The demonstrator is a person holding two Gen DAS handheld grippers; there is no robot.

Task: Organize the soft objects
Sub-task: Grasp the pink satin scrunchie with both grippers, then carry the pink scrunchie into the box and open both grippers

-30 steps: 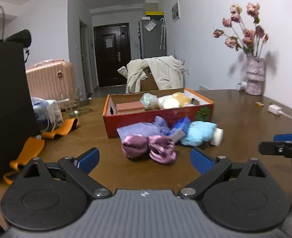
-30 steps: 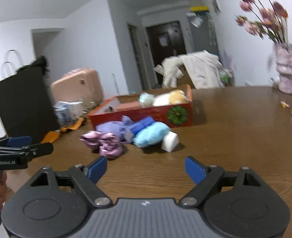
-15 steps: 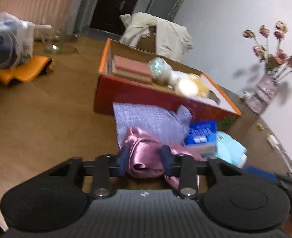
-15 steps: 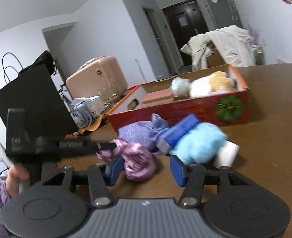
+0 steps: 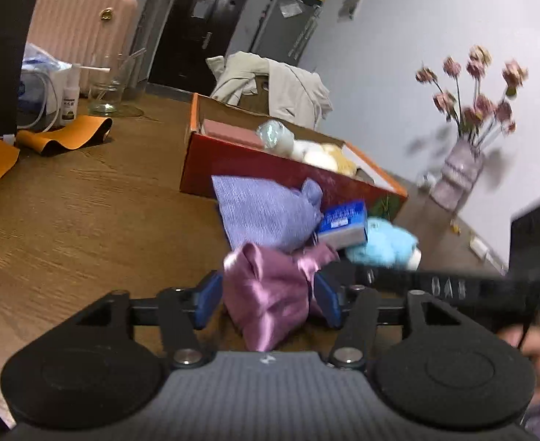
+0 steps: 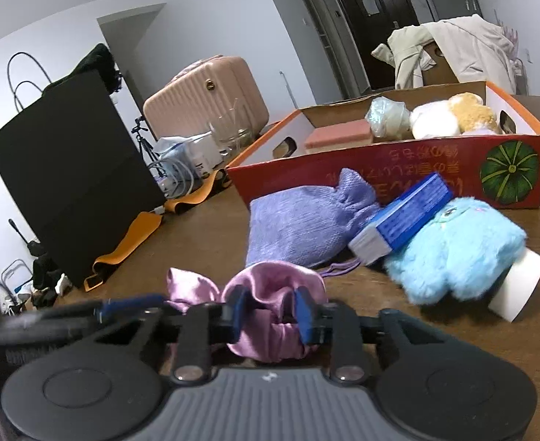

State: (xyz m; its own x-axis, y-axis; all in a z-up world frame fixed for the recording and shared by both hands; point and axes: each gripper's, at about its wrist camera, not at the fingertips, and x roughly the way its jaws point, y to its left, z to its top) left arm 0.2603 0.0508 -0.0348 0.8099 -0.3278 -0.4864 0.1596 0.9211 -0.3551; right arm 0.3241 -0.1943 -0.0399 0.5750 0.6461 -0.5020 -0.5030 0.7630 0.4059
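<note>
A shiny pink satin pouch [image 5: 270, 294] is clamped by the left gripper [image 5: 268, 299] and the right gripper [image 6: 270, 312] on the brown wooden table [image 5: 86, 220]. Behind it an open red cardboard box [image 6: 398, 180] is seen, with a ribbed pink suitcase [image 6: 207, 92] and a dark door [image 5: 196, 33] beyond.

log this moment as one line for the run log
left gripper: shut on pink satin pouch | right gripper: shut on pink satin pouch | red box: behind
</note>
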